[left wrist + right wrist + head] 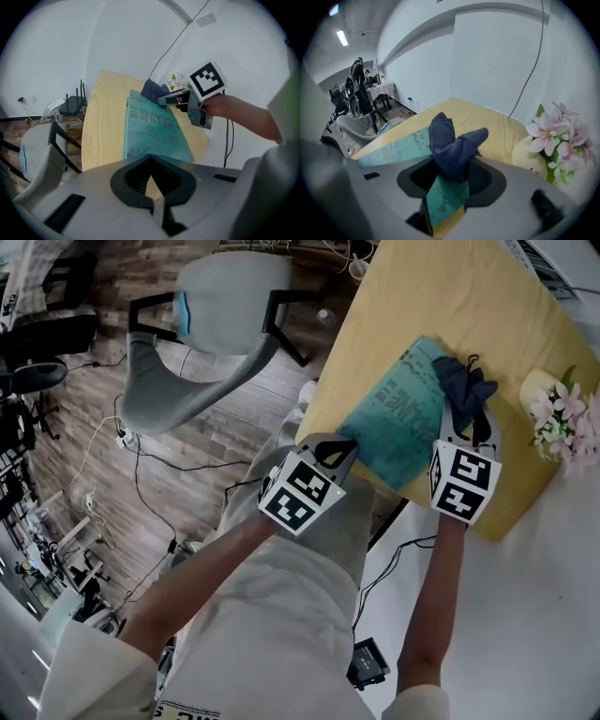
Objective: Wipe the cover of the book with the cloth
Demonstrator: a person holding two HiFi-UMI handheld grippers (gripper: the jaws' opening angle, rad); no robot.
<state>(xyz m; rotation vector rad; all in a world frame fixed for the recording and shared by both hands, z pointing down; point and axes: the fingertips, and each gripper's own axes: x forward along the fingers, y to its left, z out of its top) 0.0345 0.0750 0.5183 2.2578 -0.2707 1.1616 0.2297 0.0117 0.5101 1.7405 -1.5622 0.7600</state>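
A teal book (398, 418) lies on the yellow table (441, 296), near its front edge. My right gripper (461, 401) is over the book's far right part, shut on a dark blue cloth (464, 381) that bunches up out of its jaws. In the right gripper view the cloth (452, 143) fills the gap and the book (393, 150) shows below it. My left gripper (339, 448) is at the book's near left corner, jaws closed with nothing seen between them. The left gripper view shows the book (152, 131) ahead, with the cloth (151, 89) at its far end.
A cream pot (536, 385) of pink flowers (562, 418) stands just right of the book, close to the right gripper. A grey chair (206, 324) stands on the wooden floor to the table's left. Cables run over the floor.
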